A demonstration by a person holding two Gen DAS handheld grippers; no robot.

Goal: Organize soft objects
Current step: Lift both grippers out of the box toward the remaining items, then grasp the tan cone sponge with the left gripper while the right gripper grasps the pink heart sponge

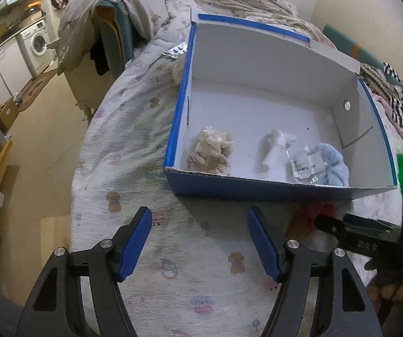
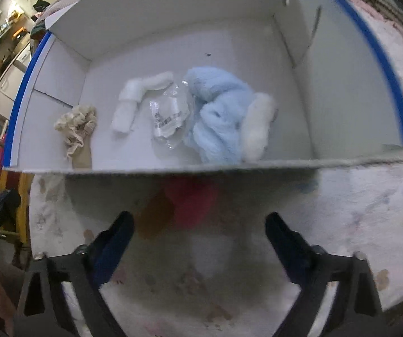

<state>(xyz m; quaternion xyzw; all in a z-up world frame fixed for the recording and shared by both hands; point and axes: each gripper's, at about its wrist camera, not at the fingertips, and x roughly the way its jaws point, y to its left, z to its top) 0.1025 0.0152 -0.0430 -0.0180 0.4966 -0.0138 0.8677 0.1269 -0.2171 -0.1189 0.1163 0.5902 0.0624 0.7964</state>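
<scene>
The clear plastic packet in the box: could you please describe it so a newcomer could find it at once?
Look inside the blue-edged box on the bed. The clear plastic packet lies between a white fabric roll and a fluffy blue item. It alone is shiny and barcoded.

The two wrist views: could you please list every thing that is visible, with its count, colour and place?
box: 1, blue outside and white inside, open, on the bed quilt
scrunchies: 2, cream and beige, touching, inside the box at its left
white soft item: 1, white, middle of the box floor
plastic packet: 1, clear with a label, partly on the blue fluffy item
blue fluffy item: 1, light blue, right part of the box
white fluffy item: 1, white, against the blue one
red soft item: 1, red, blurred, on the quilt outside the box's near wall
blister pack: 1, silver, left of the box
quilt: 1, white with small prints, under everything
left gripper: open, empty, above the quilt
right gripper: open, empty, near the red item
</scene>
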